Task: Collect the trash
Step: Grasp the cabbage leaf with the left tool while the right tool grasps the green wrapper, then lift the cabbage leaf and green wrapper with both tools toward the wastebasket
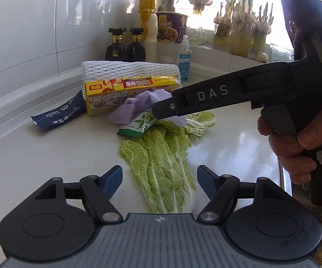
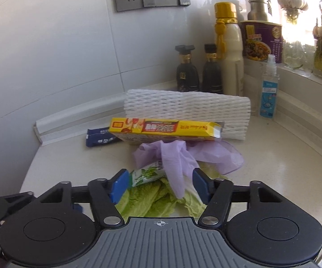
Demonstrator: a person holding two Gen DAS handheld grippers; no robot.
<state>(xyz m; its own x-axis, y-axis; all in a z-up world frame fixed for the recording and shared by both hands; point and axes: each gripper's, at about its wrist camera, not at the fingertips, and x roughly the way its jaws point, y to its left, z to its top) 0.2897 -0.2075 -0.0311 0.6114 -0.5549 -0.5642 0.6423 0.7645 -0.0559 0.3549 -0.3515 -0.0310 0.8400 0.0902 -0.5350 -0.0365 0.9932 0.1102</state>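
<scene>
Both grippers stand part open, pads gripping nothing: the left gripper [image 1: 159, 179] above a cabbage leaf [image 1: 161, 167], the right gripper [image 2: 159, 184] straddling a purple glove [image 2: 176, 163] and green sachet [image 2: 146, 174] on the counter [image 1: 49, 156]. Only the left view shows the hand [image 1: 295, 143] squeezing the right trigger — nosed downward.

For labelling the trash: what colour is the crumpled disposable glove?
Pale purple crumpled disposable glove; clearest in the right wrist view.
</scene>
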